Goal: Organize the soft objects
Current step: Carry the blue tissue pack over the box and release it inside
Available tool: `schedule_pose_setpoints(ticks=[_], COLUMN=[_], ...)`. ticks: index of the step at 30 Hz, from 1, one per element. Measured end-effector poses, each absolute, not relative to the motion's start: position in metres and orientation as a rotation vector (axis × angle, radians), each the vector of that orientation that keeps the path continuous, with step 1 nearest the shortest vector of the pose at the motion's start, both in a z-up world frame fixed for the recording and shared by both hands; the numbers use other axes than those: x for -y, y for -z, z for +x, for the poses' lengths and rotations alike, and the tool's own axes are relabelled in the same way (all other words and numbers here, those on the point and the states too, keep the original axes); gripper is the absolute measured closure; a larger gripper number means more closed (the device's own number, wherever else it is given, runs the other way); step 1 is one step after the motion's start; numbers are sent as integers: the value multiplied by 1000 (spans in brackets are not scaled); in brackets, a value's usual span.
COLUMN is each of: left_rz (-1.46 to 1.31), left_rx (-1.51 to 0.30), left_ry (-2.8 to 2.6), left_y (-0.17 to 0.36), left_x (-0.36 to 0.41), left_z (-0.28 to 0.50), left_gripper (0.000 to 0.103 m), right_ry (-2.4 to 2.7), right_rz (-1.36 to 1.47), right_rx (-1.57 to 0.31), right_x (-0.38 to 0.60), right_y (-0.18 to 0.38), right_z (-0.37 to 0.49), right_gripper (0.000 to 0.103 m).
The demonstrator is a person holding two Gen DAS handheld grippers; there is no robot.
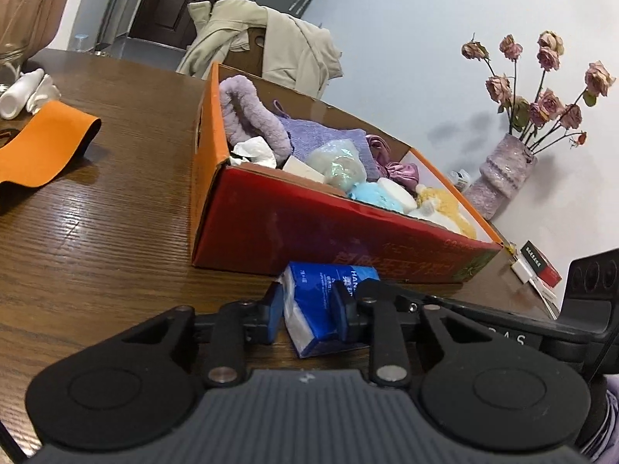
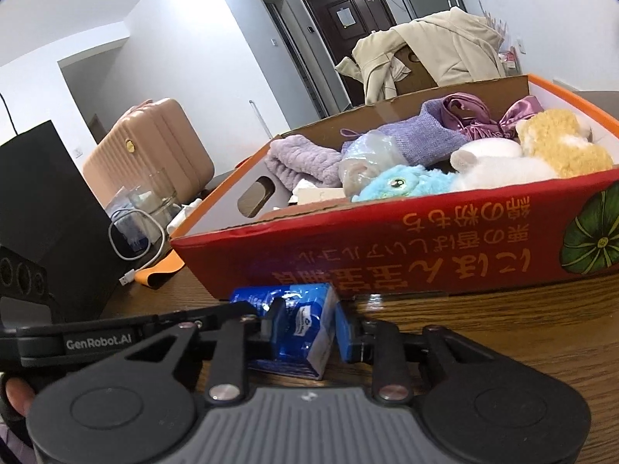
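A blue tissue pack [image 1: 323,301] lies on the wooden table [image 1: 116,224], just in front of the red-and-orange cardboard box [image 1: 294,228]. My left gripper [image 1: 308,311] is shut on the pack, a pad pressing each side. In the right wrist view the tissue pack [image 2: 301,328] sits squeezed between the pads of my right gripper [image 2: 309,326], also shut on it. The box [image 2: 387,247] holds soft things: a purple fluffy cloth [image 1: 251,116], a blue plush [image 2: 402,185], a white and yellow plush [image 2: 541,154], and satin scrunchies [image 2: 483,120].
An orange mat [image 1: 42,143] and a white bottle [image 1: 19,96] lie at the left. A vase of dried roses [image 1: 499,178] and small boxes [image 1: 537,266] stand by the wall. A black speaker [image 2: 42,208], a glass jar [image 2: 154,201] and a cable [image 2: 131,239] sit left of the box.
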State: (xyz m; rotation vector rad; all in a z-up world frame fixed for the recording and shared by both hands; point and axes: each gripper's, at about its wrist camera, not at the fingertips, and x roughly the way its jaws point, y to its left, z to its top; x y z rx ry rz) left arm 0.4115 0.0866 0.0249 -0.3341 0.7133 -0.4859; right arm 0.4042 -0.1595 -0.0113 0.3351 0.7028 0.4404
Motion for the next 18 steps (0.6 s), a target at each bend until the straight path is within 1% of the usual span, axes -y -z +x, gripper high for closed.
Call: schedule_pose_setpoints(ticks=[3,5,6,9,12,15,18], left_rz=[-330,-300,-282,-264,-333,-360,-336], left_rx=[-704,-696,-686,-660,-622,-576,-544], left_ry=[459,451,457,465,472,502,535], left_y=[-27,-31,-32,-37,-43,-56,-74], left_x=[-83,-77,-73,-63,-64,-57,-44], left_z=[403,383,367,318,281,270,278], left_gripper=[78,79,79,78,78,78,78], right_ry=[-440,-417,-398,-347,-344,-336,-307], right_rz=[339,333,307,188,154,156,157], right_rx=[-700,-723,-730,-655,-615,-568,-512], right_x=[159,156,153,145,149,162,174], right_y=[10,5,-1,-15,-27,-46,-62], right_z=[402,392,380,320,272,252,247], right_gripper=[78,79,79,79,80,81,81])
